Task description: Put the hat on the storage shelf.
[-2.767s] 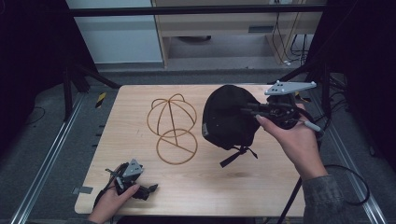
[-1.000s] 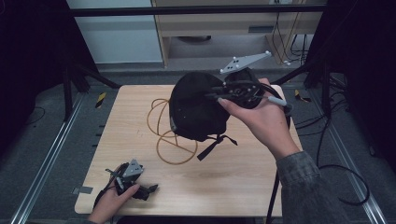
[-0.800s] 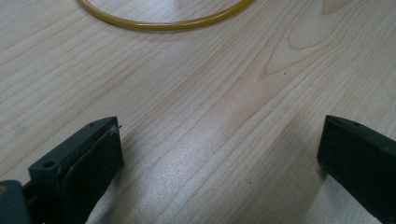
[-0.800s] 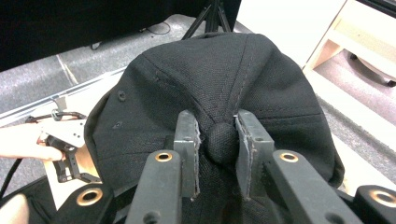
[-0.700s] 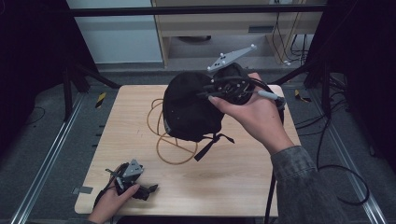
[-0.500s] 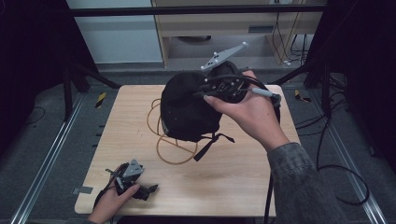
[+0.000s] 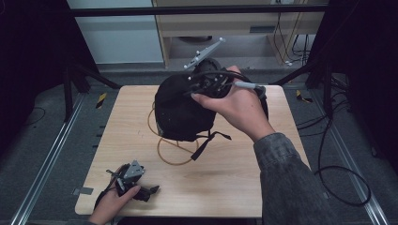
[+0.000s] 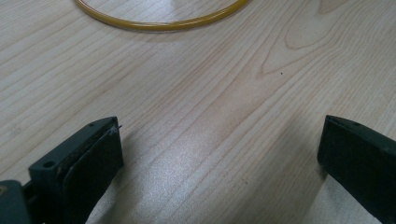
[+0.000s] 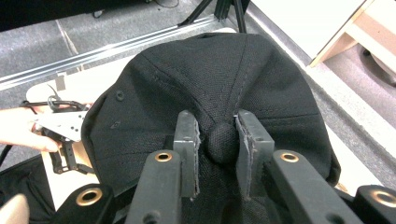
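Black cap [image 7: 180, 110] above yellow wire stand [image 7: 174, 152].

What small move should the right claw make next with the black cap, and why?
Probably lower the black cap onto the yellow wire stand. The right claw grips its top button and holds it just above the stand, whose base ring rests on the table.

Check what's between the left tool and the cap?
Bare table, then the wire stand's yellow base ring in the left gripper view; the cap hangs over it in the high view.
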### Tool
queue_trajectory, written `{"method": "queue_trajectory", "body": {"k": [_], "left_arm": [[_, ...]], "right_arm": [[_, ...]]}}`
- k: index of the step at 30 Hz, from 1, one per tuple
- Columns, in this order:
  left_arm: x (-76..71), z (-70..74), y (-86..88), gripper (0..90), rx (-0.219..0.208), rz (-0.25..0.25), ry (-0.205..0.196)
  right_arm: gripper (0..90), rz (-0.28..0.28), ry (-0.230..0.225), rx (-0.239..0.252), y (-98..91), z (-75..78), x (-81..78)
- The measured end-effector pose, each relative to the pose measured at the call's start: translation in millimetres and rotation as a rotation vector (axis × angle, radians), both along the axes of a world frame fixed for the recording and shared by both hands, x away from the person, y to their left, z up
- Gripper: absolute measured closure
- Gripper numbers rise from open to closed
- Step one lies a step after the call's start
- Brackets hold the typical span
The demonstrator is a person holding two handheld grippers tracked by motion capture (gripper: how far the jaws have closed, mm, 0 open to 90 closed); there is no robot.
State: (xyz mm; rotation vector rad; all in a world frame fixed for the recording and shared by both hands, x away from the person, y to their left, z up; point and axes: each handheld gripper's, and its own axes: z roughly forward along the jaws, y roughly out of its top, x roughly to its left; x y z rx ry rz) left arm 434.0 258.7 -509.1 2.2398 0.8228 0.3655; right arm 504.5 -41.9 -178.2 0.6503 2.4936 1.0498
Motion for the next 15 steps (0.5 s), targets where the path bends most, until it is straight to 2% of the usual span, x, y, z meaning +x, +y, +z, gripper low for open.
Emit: {"method": "queue_trajectory", "body": {"k": [6, 11, 15], "left_arm": [[0.0, 0.0, 0.0, 0.0, 0.000, 0.000, 0.000], [0.0, 0.0, 0.0, 0.0, 0.000, 0.000, 0.000], [0.1, 0.0, 0.0, 0.0, 0.000, 0.000, 0.000]], "right_arm": [[72.4, 0.003, 0.010, -0.021, 8.4, 0.7, 9.4], [72.4, 0.020, 0.020, -0.062, 23.0, -2.0, 17.3], [72.2, 0.031, 0.036, -0.074, 32.6, -4.1, 22.4]]}}
